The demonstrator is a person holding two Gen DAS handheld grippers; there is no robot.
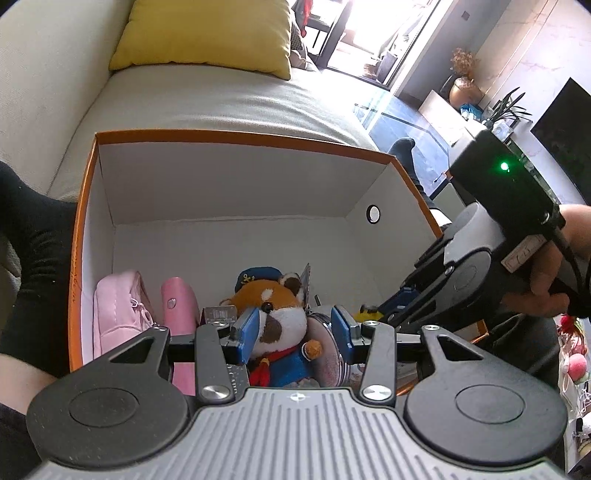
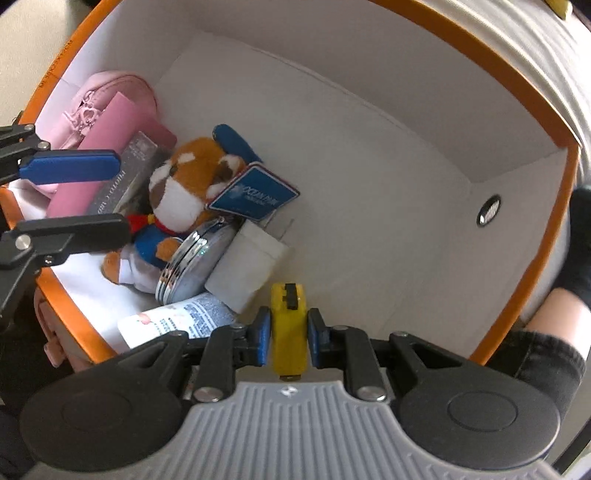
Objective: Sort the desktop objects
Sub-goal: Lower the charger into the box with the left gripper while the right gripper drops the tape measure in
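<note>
An orange box (image 1: 236, 136) with a white inside holds a red panda plush (image 2: 188, 184), a pink pouch (image 2: 99, 92), a flat pink case (image 2: 110, 147), a grey card box (image 2: 125, 173), a round silver tin (image 2: 195, 262), a white packet (image 2: 251, 269) and a printed tube (image 2: 184, 317). My right gripper (image 2: 288, 332) points down into the box, shut on a yellow box cutter (image 2: 288, 325) held above the bare floor. My left gripper (image 1: 295, 328) hovers open over the plush (image 1: 273, 310), with nothing between its blue pads (image 1: 247, 328).
The box stands against a pale sofa (image 1: 221, 99) with a yellow cushion (image 1: 207, 33). A person's leg in a black sock (image 1: 33, 251) lies left of the box. A hand (image 1: 554, 280) holds the right gripper. The box's far right half (image 2: 388, 184) is bare floor.
</note>
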